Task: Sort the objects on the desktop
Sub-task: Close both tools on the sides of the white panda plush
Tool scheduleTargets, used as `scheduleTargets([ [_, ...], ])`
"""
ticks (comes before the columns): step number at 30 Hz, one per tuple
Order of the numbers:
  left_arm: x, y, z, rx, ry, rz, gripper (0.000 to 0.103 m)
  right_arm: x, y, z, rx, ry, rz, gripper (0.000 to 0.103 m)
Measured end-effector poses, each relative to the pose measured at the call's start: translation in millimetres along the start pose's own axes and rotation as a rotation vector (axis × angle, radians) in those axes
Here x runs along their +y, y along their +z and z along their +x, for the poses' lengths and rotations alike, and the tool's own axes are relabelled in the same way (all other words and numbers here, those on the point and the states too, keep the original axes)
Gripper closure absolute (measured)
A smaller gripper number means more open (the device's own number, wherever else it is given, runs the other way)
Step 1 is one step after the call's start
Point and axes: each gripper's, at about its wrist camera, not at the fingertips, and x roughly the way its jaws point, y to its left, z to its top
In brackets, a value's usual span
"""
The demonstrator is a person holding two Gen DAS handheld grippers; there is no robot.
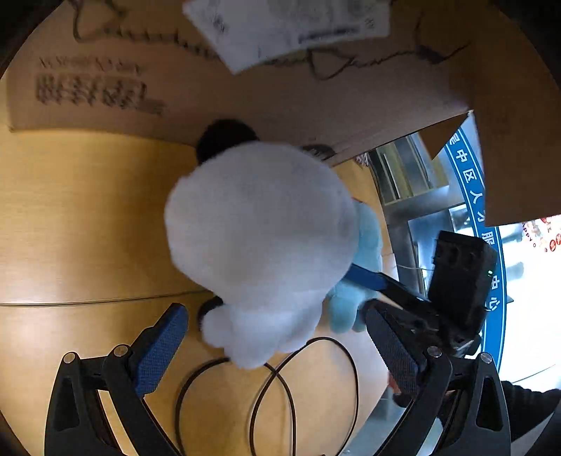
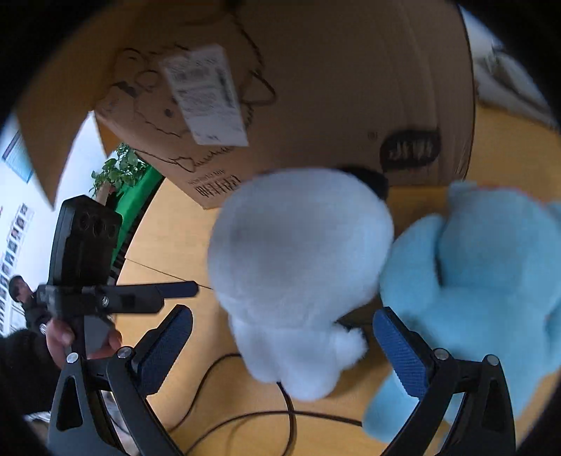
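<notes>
Both grippers' jaws apart, white plush between, right view alone shows whole blue plush.

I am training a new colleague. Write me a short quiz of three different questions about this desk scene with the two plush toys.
1. True or false: the white plush toy lies between the open jaws of the right gripper, and the pads do not press on it.
2. Which toy is nearer to the right gripper's right finger? A) the light blue plush toy B) a red plush toy C) a green plush toy
3. Fill in: behind both toys stands a brown ____ with a white label.

Key:
1. True
2. A
3. cardboard box
</notes>
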Motion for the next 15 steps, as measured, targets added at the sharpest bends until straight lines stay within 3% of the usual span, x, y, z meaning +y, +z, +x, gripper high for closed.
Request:
scheduleTargets([
  [3, 6.7, 3.4, 15.1, 0.023, 0.0, -0.01, 0.0, 2.3, -2.5, 9.9, 0.007, -0.018, -0.021, 0.001],
  [4, 8.5, 4.4, 16.4, 0.021, -0.005, -0.014, 0.0, 3.6, -2.4, 13.4, 0.012, -0.028, -0.026, 0.006],
  [6, 14.5, 6.5, 21.3, 0.013, -0.028, -0.035, 0.002, 6.7, -1.2, 20.8, 0.029, -0.045, -0.029, 0.022],
  [7, 16.1, 7.3, 23.3, 0.012, -0.042, -0.041, 0.004, 7.5, -0.9, 25.2, 0.043, -0.043, -0.027, 0.04],
  [10, 19.0, 8.7, 26.8, 0.014, -0.075, -0.054, 0.019, 13.0, -6.3, 36.4, 0.075, -0.034, -0.027, 0.044],
  [15, 17.1, 6.4, 21.2, 0.016, -0.087, -0.023, 0.019, 20.6, -31.6, 40.4, 0.133, 0.011, -0.018, 0.062],
])
